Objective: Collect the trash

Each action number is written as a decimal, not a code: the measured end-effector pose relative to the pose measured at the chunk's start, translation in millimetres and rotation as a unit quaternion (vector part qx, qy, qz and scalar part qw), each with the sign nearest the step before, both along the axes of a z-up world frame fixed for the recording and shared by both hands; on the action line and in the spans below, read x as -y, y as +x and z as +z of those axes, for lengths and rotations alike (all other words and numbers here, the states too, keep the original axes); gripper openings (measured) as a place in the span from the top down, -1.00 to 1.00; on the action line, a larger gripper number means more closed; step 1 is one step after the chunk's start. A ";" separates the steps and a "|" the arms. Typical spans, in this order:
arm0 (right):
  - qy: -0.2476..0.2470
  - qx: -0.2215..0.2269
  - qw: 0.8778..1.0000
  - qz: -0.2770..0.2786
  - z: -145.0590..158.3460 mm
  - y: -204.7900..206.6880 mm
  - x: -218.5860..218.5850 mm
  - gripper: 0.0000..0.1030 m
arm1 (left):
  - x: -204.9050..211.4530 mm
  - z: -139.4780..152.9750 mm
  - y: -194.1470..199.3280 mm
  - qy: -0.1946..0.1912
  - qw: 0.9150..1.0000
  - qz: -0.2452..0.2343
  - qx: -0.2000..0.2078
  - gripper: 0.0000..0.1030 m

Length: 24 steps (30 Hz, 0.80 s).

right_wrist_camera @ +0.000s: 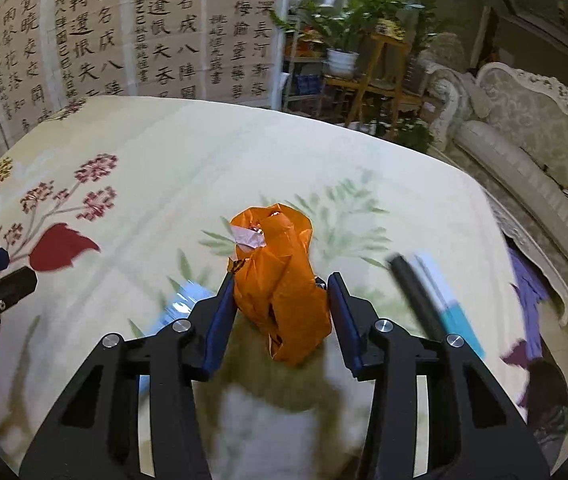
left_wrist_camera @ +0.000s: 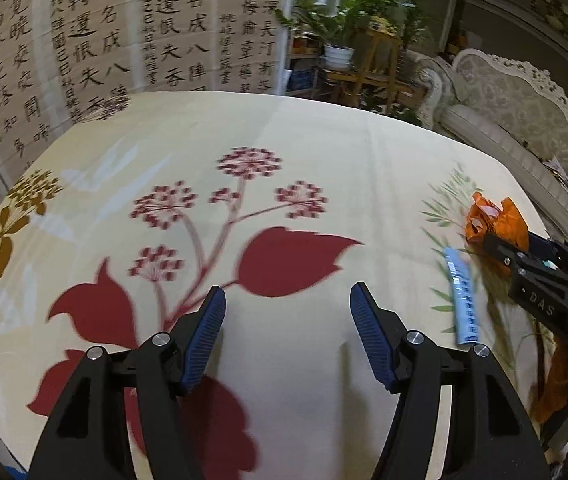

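While the left claw [left_wrist_camera: 287, 336] hangs spread and empty over the floral tabletop [left_wrist_camera: 323, 152], the right claw [right_wrist_camera: 280, 304] clamps a crumpled orange wrapper [right_wrist_camera: 280, 280], a blue packet [left_wrist_camera: 461, 300] lying beside it.

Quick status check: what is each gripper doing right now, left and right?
Left gripper: open, holding nothing.
Right gripper: closed on the crumpled orange wrapper.

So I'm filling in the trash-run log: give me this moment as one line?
right claw: shut on orange wrapper | left claw: open, nothing between fingers | blue wrapper: on tablecloth
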State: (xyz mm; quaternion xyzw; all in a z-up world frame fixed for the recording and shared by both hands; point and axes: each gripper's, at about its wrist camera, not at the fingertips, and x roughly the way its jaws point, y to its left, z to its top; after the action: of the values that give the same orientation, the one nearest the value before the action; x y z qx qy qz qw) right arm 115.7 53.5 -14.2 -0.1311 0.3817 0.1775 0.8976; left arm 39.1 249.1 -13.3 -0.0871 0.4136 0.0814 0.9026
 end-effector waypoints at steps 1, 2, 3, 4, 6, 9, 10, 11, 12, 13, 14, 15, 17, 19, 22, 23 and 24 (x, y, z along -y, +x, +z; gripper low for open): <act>0.001 0.000 1.000 -0.009 0.3 -3.8 9.3 0.14 | 6.8 -0.6 1.6 0.001 1.000 -0.006 -0.001 -0.23; 0.000 0.000 1.000 -0.014 0.1 -6.6 15.7 0.14 | 13.4 -1.3 2.9 0.001 1.000 -0.012 -0.002 -0.23; -0.001 0.001 1.000 -0.022 0.0 -10.2 24.1 0.14 | 18.4 -1.5 4.0 0.002 1.000 -0.016 -0.003 -0.23; -0.002 0.002 1.000 -0.028 0.0 -13.0 30.1 0.14 | 25.7 -1.9 6.0 0.002 1.000 -0.024 -0.004 -0.23; -0.001 0.002 0.999 -0.040 -0.5 -18.6 43.2 0.14 | 36.1 -1.9 8.4 0.005 0.999 -0.033 -0.005 -0.23; -0.004 -0.004 0.998 -0.056 -2.8 -25.4 61.6 0.14 | 49.3 -1.6 11.2 0.004 0.999 -0.045 -0.006 -0.23; -0.005 -0.005 0.998 -0.060 -3.9 -27.0 66.1 0.14 | 54.8 -1.1 12.6 0.004 0.999 -0.050 -0.005 -0.23; -0.004 -0.005 0.998 -0.064 -4.4 -29.6 71.6 0.14 | 60.5 -0.6 13.9 0.006 0.998 -0.056 -0.005 -0.23; -0.003 -0.005 0.998 -0.068 -4.6 -32.1 76.2 0.14 | 64.5 -0.2 14.1 0.007 0.998 -0.059 -0.005 -0.23; -0.003 -0.005 0.998 -0.070 -4.6 -34.0 79.1 0.14 | 70.3 0.3 15.5 0.008 0.998 -0.065 -0.004 -0.23; -0.003 -0.005 0.997 -0.073 -4.5 -36.5 83.0 0.14 | 74.9 0.3 16.5 0.009 0.998 -0.069 -0.005 -0.23; -0.001 -0.005 0.997 -0.076 -4.6 -38.3 85.5 0.14 | 80.4 0.1 17.2 0.010 0.997 -0.073 -0.006 -0.23; 0.005 -0.007 0.997 -0.078 -5.2 -41.8 90.8 0.13 | 90.1 -0.4 20.1 0.012 0.997 -0.082 -0.006 -0.27; 0.007 -0.006 0.997 -0.078 -5.8 -44.9 93.6 0.13 | 98.9 -2.3 24.8 0.022 0.996 -0.087 -0.010 -0.27; 0.009 -0.007 0.997 -0.073 -6.0 -46.2 93.2 0.13 | 107.3 -5.4 31.5 0.044 0.995 -0.092 -0.014 -0.27; 0.012 -0.015 0.997 -0.071 -8.1 -45.5 92.5 0.13 | 110.1 -7.6 34.0 0.049 0.994 -0.095 -0.018 -0.19; 0.015 -0.020 0.997 -0.070 -10.0 -44.8 92.7 0.13 | 111.5 -10.3 37.0 0.048 0.994 -0.098 -0.026 -0.05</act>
State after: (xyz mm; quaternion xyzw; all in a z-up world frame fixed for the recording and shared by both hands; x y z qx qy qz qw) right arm 70.9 -39.2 -24.2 -0.0871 0.4051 0.1221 0.9019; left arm 76.0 137.6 -23.6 -0.0004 0.4394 0.0147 0.8982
